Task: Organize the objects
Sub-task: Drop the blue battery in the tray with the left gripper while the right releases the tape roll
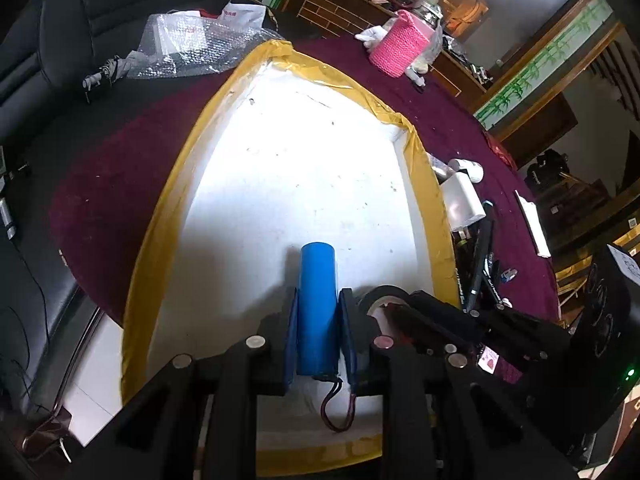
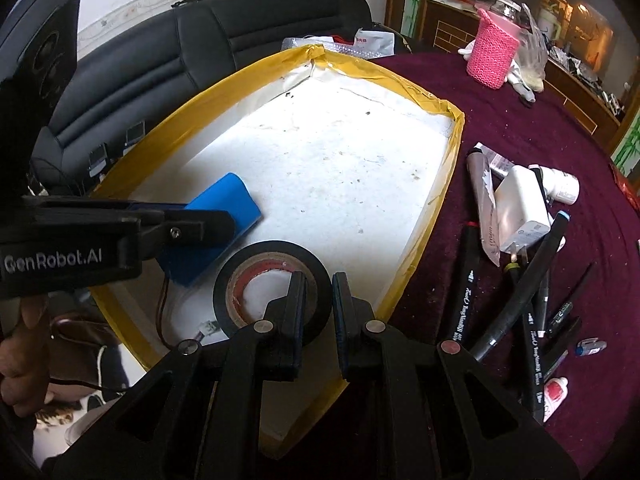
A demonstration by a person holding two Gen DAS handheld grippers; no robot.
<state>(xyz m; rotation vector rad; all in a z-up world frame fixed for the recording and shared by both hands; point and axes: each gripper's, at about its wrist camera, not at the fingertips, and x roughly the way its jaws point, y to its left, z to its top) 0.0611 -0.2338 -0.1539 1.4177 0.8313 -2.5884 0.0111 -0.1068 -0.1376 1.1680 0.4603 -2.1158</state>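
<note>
— Two grippers over the tray, then. What has the left gripper [image 1: 318,316] got?

— A blue battery pack [image 1: 317,308] stands between its blue pads, low over the white floor of the tray [image 2: 454,148]. The jaws are only a little apart, and the right pad shows a thin gap beside the pack, so I cannot tell if the grip is firm. Red and black leads [image 1: 336,408] loop out of the pack's near end.

— And the right gripper [image 2: 318,312]?

— Nearly closed, its fingers pinching the wall of a roll of black electrical tape [image 2: 272,288]: one finger inside the ring, the other outside. The roll lies low in the tray's near corner, just beside the battery pack.

— What surrounds them?

— The tray is white with yellow tape along its rim, and it sits on a maroon tablecloth [image 2: 520,100]. Right of the tray lies a heap: black marker pens [image 2: 466,280], a white charger [image 2: 520,208], a grey tube [image 2: 484,200] and a small white bottle [image 2: 564,186]. A pink knitted holder [image 2: 494,52] stands at the far side.

— Anything in the way?

— The left gripper's body crosses in front of the battery pack in the right wrist view. A hand [image 2: 20,360] shows at the lower left edge.
</note>
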